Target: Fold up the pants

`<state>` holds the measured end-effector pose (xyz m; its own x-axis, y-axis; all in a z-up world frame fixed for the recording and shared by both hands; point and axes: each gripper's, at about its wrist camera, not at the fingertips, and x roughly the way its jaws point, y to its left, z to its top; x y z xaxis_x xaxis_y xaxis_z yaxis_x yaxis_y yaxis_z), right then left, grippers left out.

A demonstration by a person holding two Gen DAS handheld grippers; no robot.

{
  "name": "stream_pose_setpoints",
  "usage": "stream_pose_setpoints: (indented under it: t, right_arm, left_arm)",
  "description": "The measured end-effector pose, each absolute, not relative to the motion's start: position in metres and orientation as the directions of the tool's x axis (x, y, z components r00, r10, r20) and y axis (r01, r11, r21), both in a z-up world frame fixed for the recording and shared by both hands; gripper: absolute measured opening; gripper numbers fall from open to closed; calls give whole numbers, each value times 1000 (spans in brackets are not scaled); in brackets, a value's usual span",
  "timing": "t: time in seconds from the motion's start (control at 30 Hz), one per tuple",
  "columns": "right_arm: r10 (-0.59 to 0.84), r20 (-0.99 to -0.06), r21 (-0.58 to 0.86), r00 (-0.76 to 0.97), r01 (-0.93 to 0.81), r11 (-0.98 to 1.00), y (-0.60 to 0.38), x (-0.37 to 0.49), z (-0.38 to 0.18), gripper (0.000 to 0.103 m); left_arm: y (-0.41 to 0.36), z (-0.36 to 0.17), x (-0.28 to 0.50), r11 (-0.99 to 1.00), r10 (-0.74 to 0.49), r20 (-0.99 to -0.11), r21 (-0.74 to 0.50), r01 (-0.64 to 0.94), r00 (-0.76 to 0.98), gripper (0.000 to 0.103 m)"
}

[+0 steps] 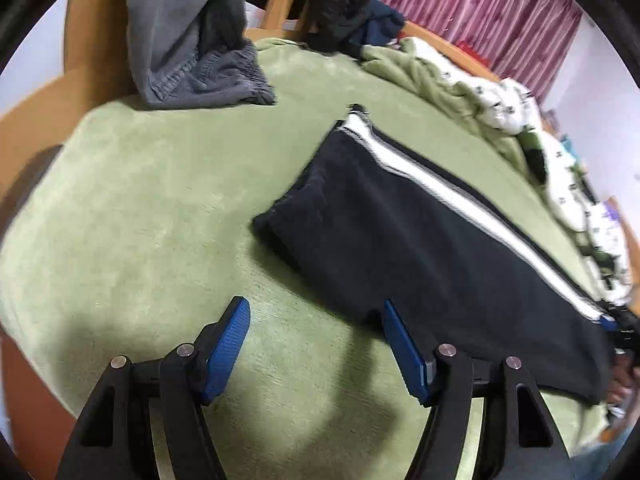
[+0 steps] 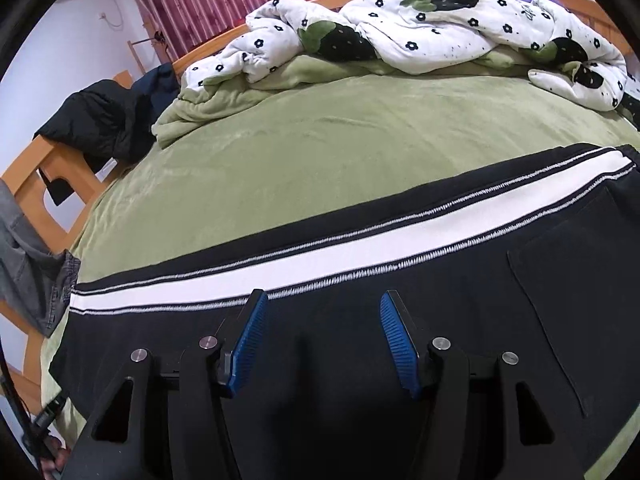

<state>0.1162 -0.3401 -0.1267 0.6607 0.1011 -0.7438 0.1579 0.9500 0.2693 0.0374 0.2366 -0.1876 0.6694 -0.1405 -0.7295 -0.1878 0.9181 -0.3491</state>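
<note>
Left wrist view. Your left tool (image 1: 316,336) stands with its jaws apart and nothing between them, over the green blanket (image 1: 132,208). The black track pants (image 1: 400,248) lie flat ahead and to the tool's right, already doubled leg on leg by the look of it. Their cuff end (image 1: 276,216) is ahead of the tool, and the white side stripe (image 1: 440,196) runs along their far edge. One edge of the pants lies just behind the tool's right finger. A grey garment (image 1: 188,40) hangs over the wooden footboard, well ahead and to the left.

Right wrist view. Your right tool (image 2: 320,336) is also spread and grips nothing, with both pads over the black cloth just short of the stripe. A back pocket (image 2: 568,288) lies to its right. The floral quilt (image 2: 420,28) is bunched well beyond.

Handling, as a judgement. The pants are soft, light and limp, and the knit is likely to sag and drag on the fleecy blanket. Pinch through all layers, left tool at the cuff end and right tool nearer the pocket. Lift both ends together so the layers stay aligned.
</note>
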Motion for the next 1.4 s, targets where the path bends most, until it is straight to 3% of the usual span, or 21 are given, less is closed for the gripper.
stream_pose_setpoints:
  t: [0.1,0.23,0.33,0.4,0.43,0.5,0.57,0.63,0.73,0.87,1.0,1.1,1.3,1.4]
  right_arm:
    - [95,-739,259,667,151,954,-339,111,-123,58]
    - [101,-740,267,665,152,951,-341,109,-123,58]
    - [90,-744,263,662,167,950,-345,106,-127,58]
    - [81,-745,250,663,165,954,-348,103,-128,58]
    - [76,-743,242,665,162,957,-350,101,-128,58]
    - [57,-742,220,669,163,962,-355,96,-126,58]
    - [33,-736,205,676,177,963,-365,88,-125,58]
    - [23,-728,202,685,183,962,-376,81,-124,58]
    - [15,-732,211,682,206,955,-401,69,-126,58]
    - [20,-746,242,666,242,940,-434,56,-132,58]
    - [4,-731,273,683,287,918,-465,36,-131,58]
    - [9,-711,316,703,309,897,-483,19,-127,58]
    - [11,-679,383,734,341,859,-511,-2,-120,58]
    - [20,-681,392,732,341,854,-515,-1,-121,58]
  left_arm:
    - [241,-197,41,874,-237,-687,-459,-158,687,66]
    - [257,-204,63,803,-259,-641,-559,-208,723,66]
    - [258,-206,84,783,-230,-645,-568,-255,729,59]
    - [258,-205,91,786,-192,-667,-544,-295,720,33]
    - [260,-203,91,783,-160,-682,-528,-329,714,25]
    - [263,-198,91,773,-162,-671,-542,-330,723,19]
    - [252,-180,92,823,-89,-679,-462,-330,729,19]
    - [225,-154,93,903,34,-675,-295,-312,737,18]
    - [181,-111,90,953,105,-610,-164,-255,785,18]
    - [100,-57,87,995,76,-527,-18,-100,847,18]
    - [7,-33,82,994,-94,-516,-2,108,851,17]
    - [-73,-44,78,969,-193,-545,23,245,816,17]
    - [-203,-129,66,909,-318,-677,-19,415,664,16]
    - [-234,-161,55,911,-279,-722,8,411,633,16]
